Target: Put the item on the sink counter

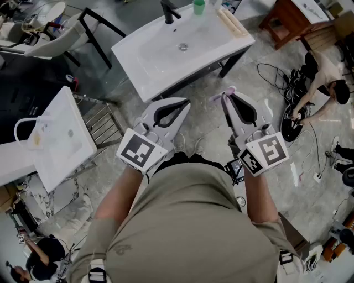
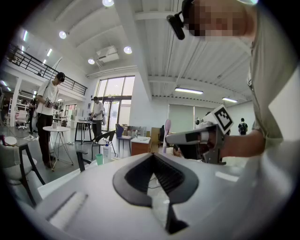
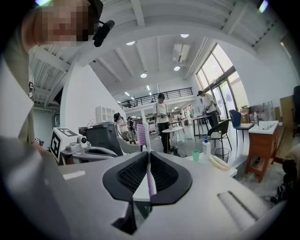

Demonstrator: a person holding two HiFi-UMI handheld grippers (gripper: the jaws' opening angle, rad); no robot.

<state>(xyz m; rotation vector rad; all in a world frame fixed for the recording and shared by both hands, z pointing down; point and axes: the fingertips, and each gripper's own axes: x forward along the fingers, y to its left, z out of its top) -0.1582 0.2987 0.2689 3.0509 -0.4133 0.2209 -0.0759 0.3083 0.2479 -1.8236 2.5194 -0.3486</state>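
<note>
A lilac toothbrush (image 3: 140,132) stands upright between the jaws of my right gripper (image 3: 146,154), which is shut on its handle. In the head view the brush head (image 1: 228,92) pokes out past the right gripper (image 1: 227,98), held in front of my body. My left gripper (image 1: 181,104) is level with it to the left, shut with nothing between its pads (image 2: 161,173). The white sink counter (image 1: 149,55) lies ahead, beyond both grippers, with a black faucet (image 1: 168,11), a green cup (image 1: 198,6) and a rolled towel (image 1: 232,22) on it.
A second white basin (image 1: 61,132) on a metal rack (image 1: 102,124) stands to the left. A person (image 1: 323,83) crouches among cables on the floor at the right. A wooden table (image 1: 287,19) stands at the back right.
</note>
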